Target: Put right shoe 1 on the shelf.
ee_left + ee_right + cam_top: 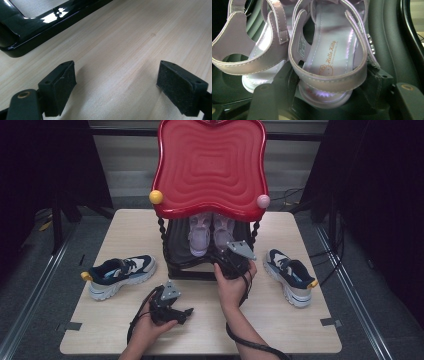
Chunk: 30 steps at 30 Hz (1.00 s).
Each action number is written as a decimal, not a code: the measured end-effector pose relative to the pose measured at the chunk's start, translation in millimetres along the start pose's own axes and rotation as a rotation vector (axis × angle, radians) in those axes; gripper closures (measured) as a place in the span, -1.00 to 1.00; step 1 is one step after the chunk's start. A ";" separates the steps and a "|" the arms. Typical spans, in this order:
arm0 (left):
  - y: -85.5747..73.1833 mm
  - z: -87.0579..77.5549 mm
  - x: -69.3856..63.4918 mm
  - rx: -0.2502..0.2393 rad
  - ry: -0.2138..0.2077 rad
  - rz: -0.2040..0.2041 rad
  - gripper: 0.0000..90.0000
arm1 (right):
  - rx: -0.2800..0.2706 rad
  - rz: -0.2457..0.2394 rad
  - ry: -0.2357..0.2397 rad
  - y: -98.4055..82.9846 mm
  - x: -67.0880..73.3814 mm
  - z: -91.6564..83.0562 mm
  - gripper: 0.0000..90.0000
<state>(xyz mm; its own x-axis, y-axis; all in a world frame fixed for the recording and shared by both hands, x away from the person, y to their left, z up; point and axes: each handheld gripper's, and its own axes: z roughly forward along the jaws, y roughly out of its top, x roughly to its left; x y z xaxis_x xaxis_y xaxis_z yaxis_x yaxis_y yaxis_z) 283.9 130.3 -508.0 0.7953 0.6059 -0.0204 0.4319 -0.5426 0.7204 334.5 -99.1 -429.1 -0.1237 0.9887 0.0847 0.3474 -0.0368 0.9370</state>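
Wooden table [115,330]; left gripper [116,86] released, right gripper [332,87] grasping right lilac sandal [332,62] heel.

We see a pale wooden table [125,227] on a grey floor [30,285], dark curtains hanging at both sides. Near its left edge a navy and white sneaker [121,275] lies on its sole, a yellow tab at its heel, toe pointing toward the middle. Its partner, the second sneaker [291,275], sits near the right edge, well apart from it. A glossy red tray top [210,167] with wavy ridges rises at the back, a yellow ball [156,197] at its left corner and a pink ball [263,201] at its right. Black cables [295,195] trail across the floor behind.
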 end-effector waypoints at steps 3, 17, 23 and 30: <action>0.2 0.1 0.0 0.001 0.000 -0.001 -0.67 | 0.003 0.001 0.003 0.8 1.8 1.1 -0.20; 0.3 0.1 0.1 0.004 -0.001 0.001 -0.67 | -0.004 -0.024 0.004 -1.9 4.6 2.5 -0.26; 0.3 0.1 0.1 0.003 -0.001 0.001 -0.67 | 0.015 -0.052 0.026 -2.2 0.8 -0.6 -0.37; 0.3 0.2 0.0 0.002 -0.001 -0.001 -0.67 | 0.017 -0.072 0.079 -1.9 -6.4 -12.9 -0.50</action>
<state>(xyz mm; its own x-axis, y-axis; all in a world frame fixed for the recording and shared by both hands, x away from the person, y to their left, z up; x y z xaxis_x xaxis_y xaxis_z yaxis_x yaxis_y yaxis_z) 284.0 130.0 -507.9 0.7952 0.6059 -0.0215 0.4335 -0.5435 0.7188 322.6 -107.3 -427.1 -0.2215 0.9741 0.0445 0.3507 0.0370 0.9357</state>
